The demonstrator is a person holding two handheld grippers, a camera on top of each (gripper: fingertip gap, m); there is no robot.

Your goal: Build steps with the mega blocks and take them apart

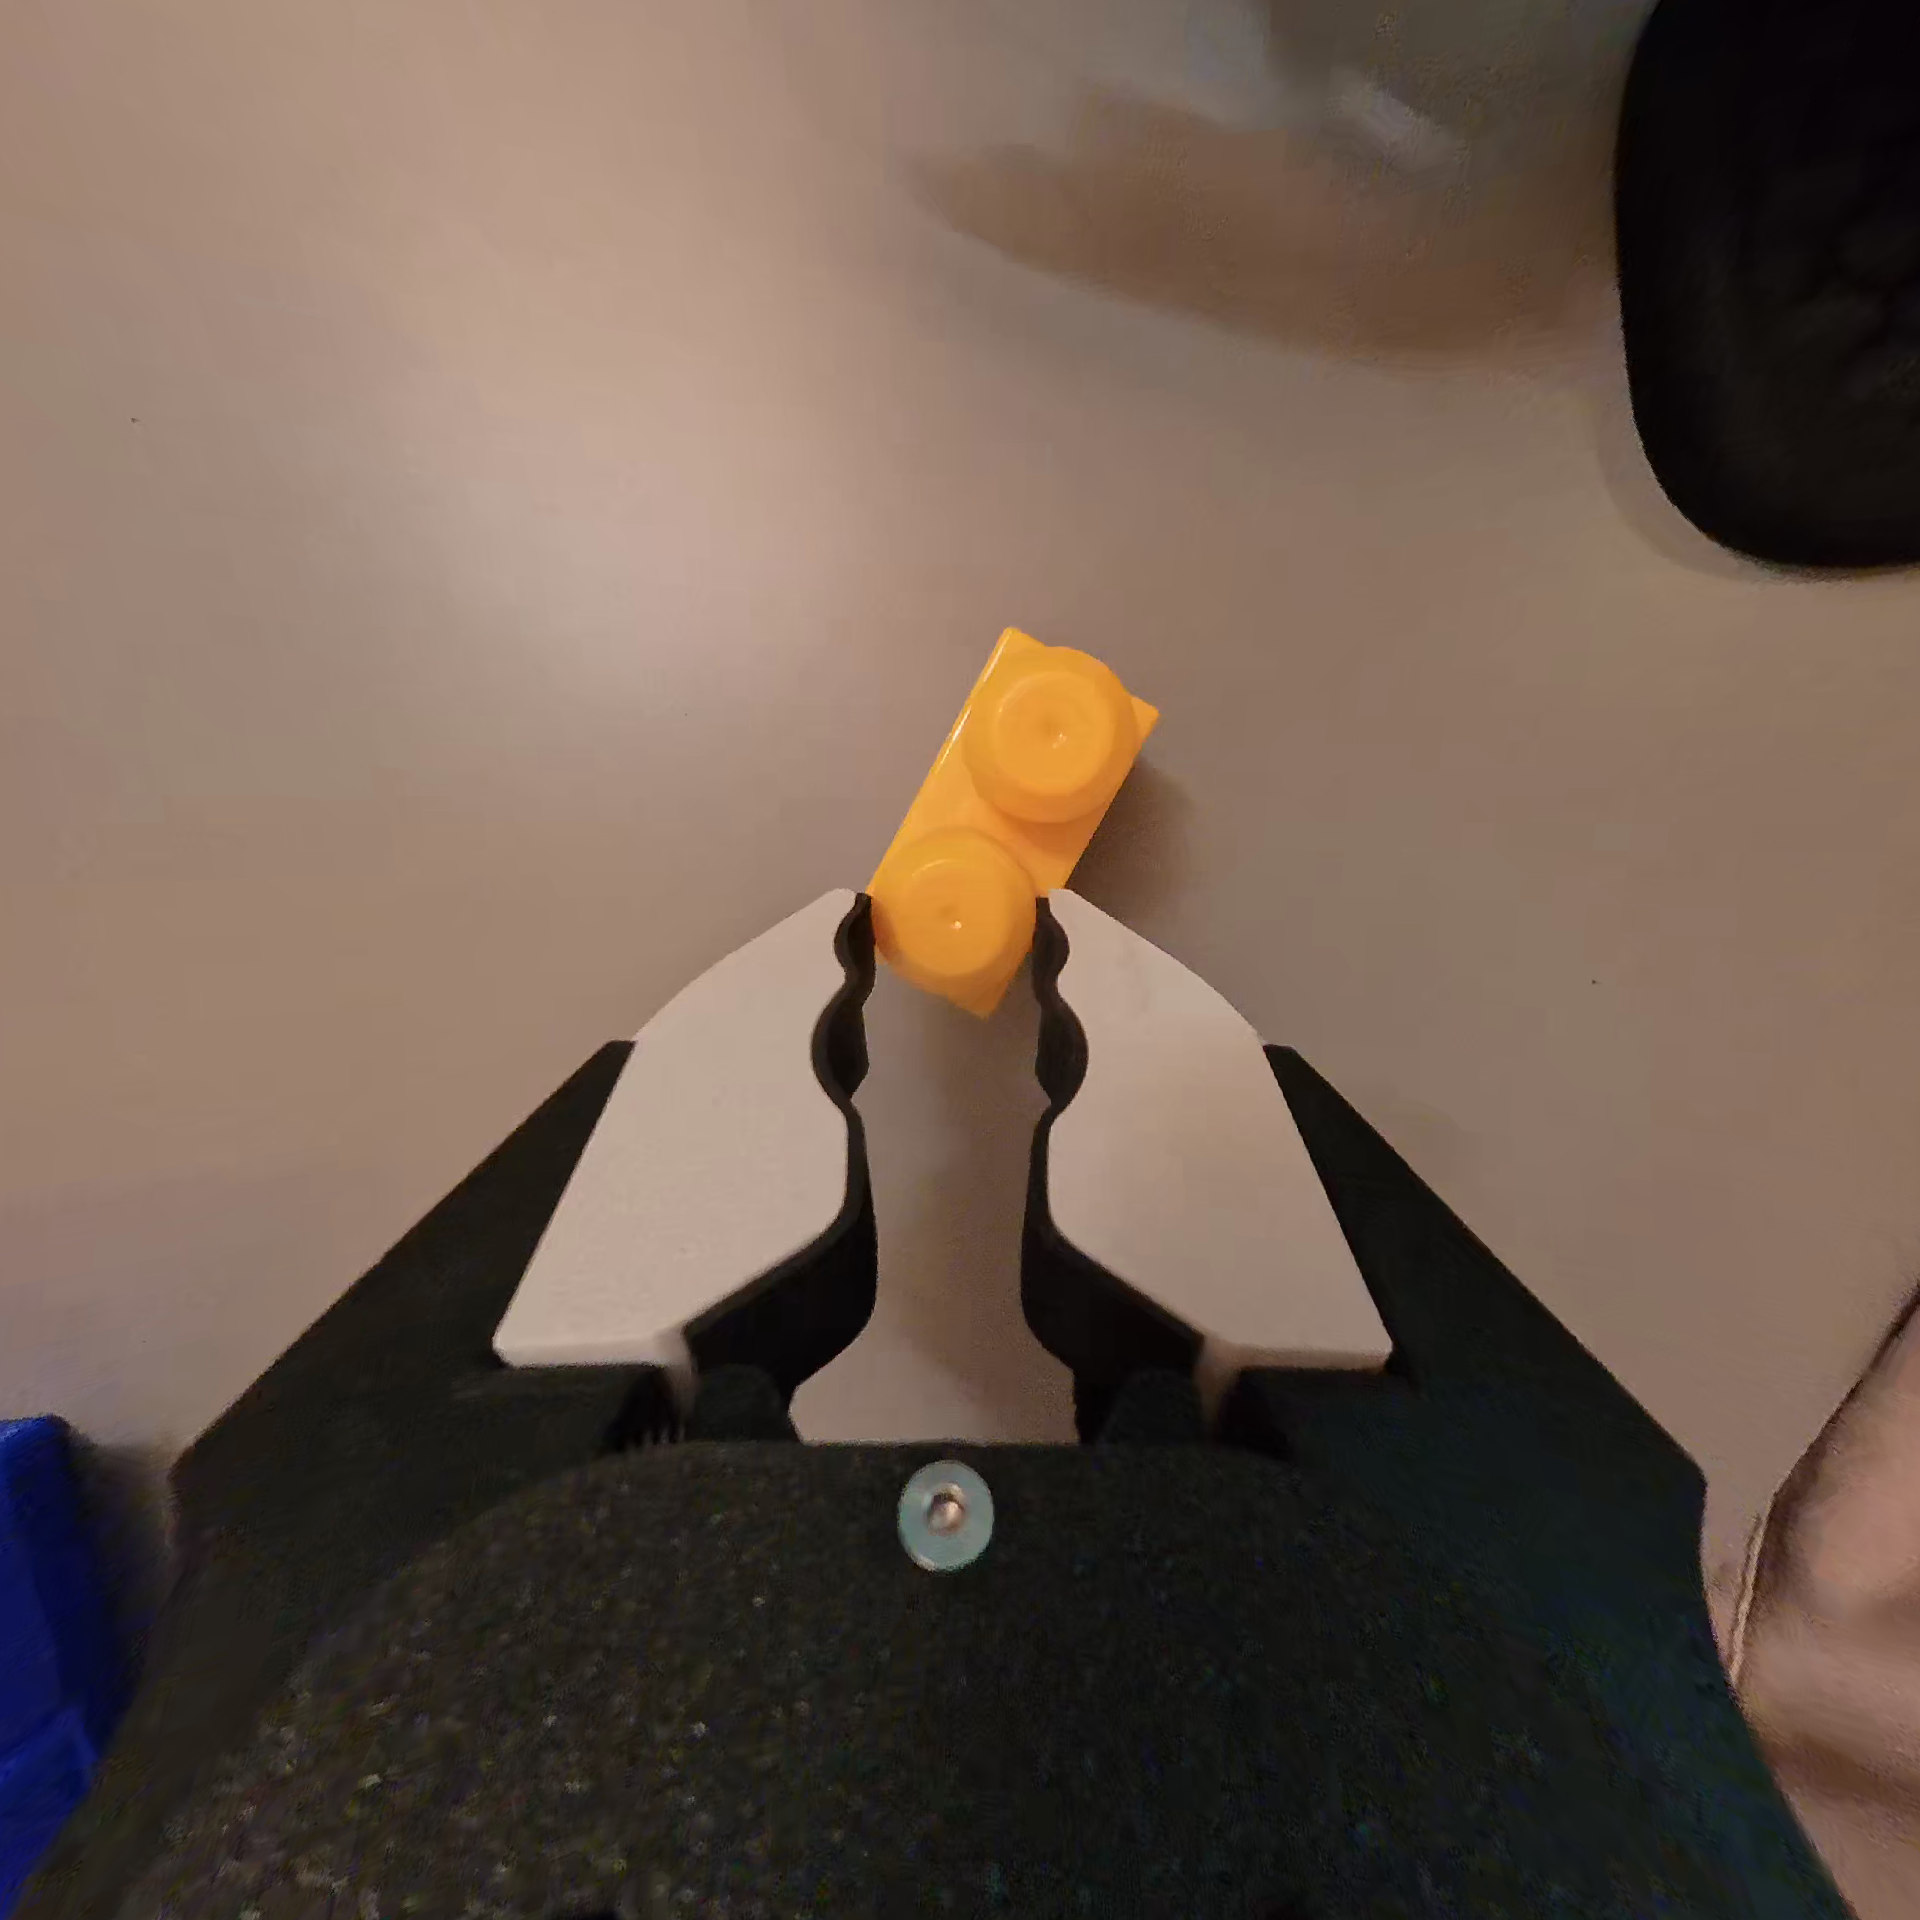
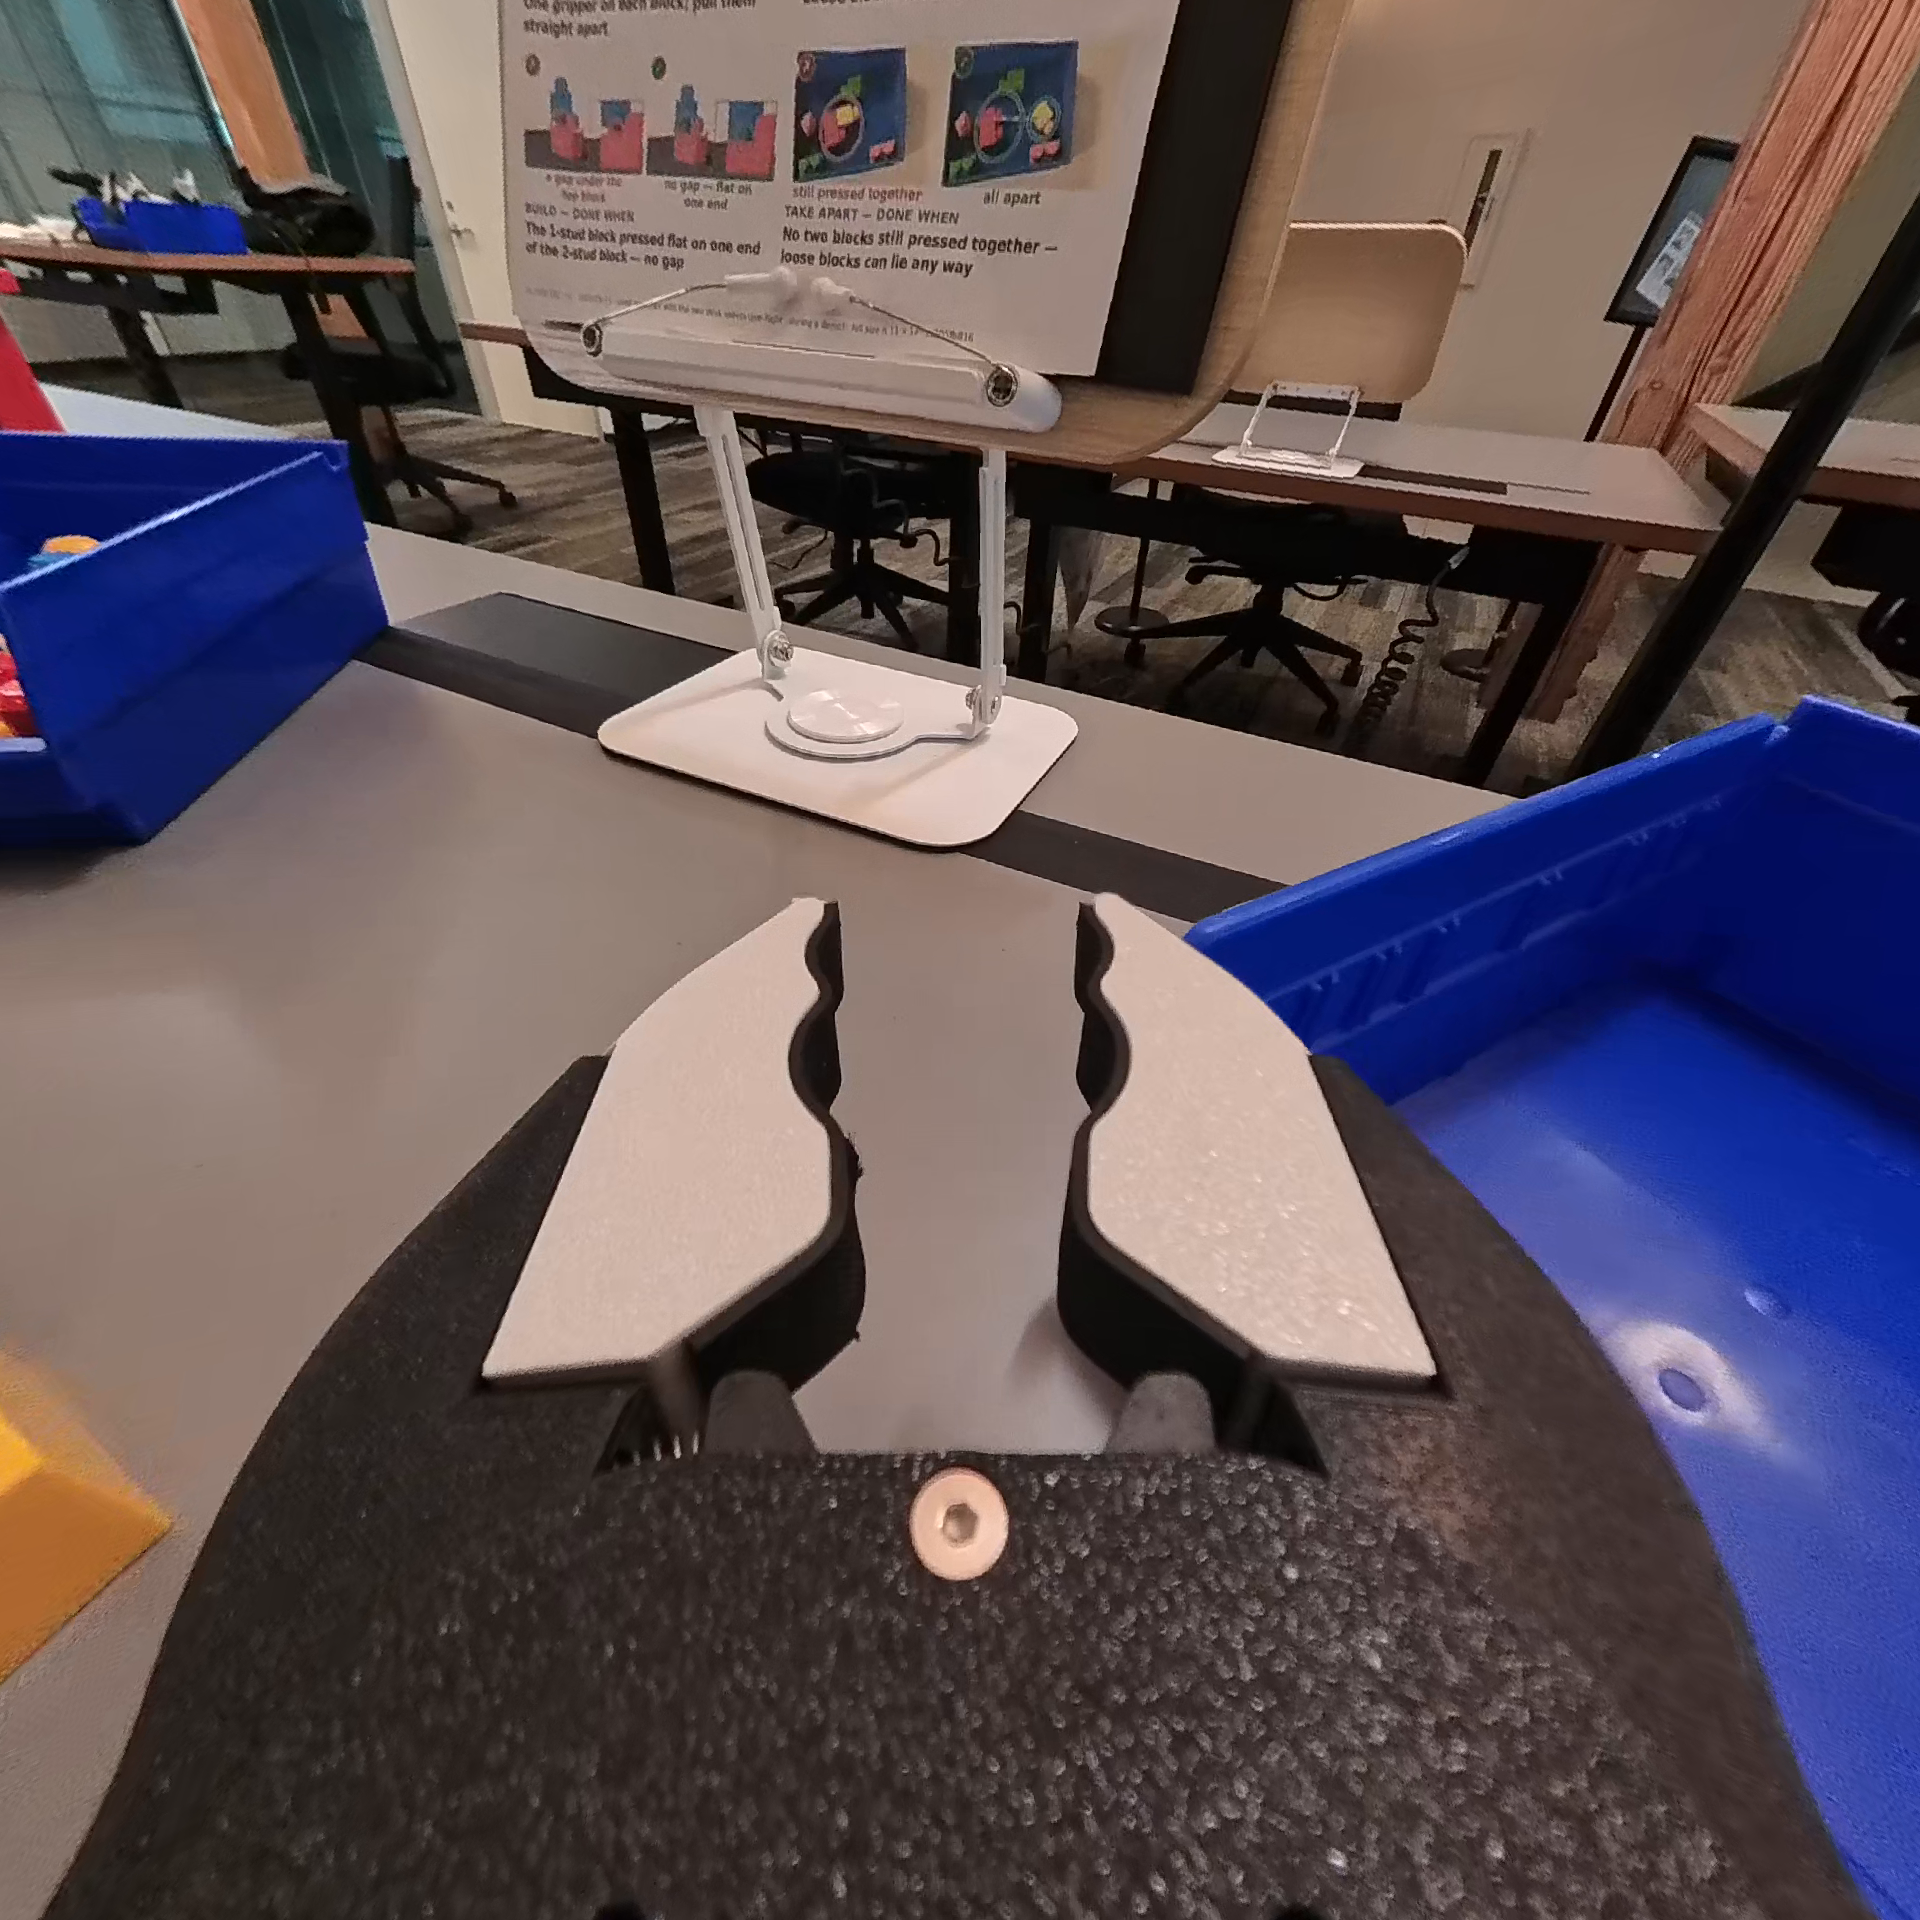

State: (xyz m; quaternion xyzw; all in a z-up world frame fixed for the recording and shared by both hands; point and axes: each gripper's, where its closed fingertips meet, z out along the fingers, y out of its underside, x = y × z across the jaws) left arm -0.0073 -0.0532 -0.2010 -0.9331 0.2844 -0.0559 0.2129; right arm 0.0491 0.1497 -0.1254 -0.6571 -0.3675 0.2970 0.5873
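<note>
In the left wrist view a yellow two-stud block lies at a slant over the grey table. My left gripper is shut on the block, its fingertips pressing both sides of the near stud. The far stud sticks out past the tips. I cannot tell whether the block rests on the table or is just above it. My right gripper is open and empty, held over the grey table. A yellow block shows blurred at the lower left edge of the right wrist view.
A blue bin stands just right of the right gripper. Another blue bin with blocks sits at the far left. A white stand holds an instruction sheet at the back. A black object lies at the top right. The grippers' ends are close to 20 cm from one another. The black object is about 15 cm from my left fingertips.
</note>
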